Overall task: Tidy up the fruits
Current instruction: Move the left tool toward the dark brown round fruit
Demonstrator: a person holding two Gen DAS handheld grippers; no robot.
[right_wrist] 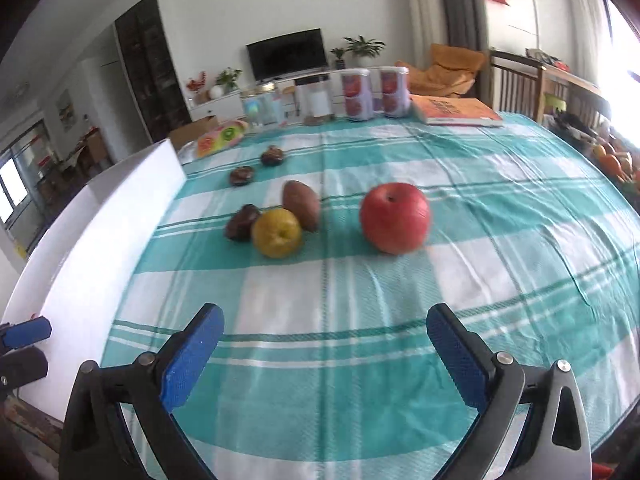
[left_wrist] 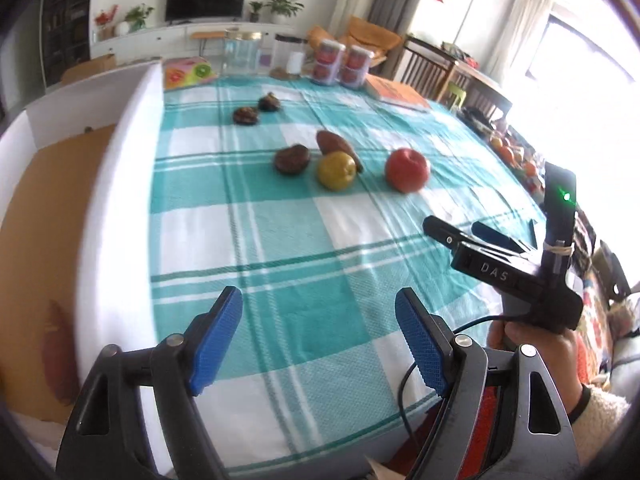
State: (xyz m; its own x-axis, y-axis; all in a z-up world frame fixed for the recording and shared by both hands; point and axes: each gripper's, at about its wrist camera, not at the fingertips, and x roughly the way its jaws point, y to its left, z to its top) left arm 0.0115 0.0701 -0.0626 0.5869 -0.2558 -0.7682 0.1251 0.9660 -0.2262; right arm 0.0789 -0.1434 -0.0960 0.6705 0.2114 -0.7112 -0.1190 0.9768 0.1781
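Note:
A red apple (right_wrist: 395, 217) lies on the teal checked tablecloth (right_wrist: 500, 240); it also shows in the left wrist view (left_wrist: 407, 169). To its left lie a yellow pear (right_wrist: 277, 232), a sweet potato (right_wrist: 301, 204) and a dark mushroom (right_wrist: 241, 222). Two more dark mushrooms (right_wrist: 242, 175) lie farther back. My right gripper (right_wrist: 325, 356) is open and empty, near the front edge, facing the apple. My left gripper (left_wrist: 320, 340) is open and empty, farther left. The right gripper also shows in the left wrist view (left_wrist: 480, 236).
A white box (right_wrist: 100, 248) stands along the table's left side. At the back stand jars (right_wrist: 260, 106), stacked cans (right_wrist: 376, 94), a book (right_wrist: 456, 111) and a fruit-print pack (right_wrist: 220, 138). Chairs and oranges (right_wrist: 612, 160) are to the right.

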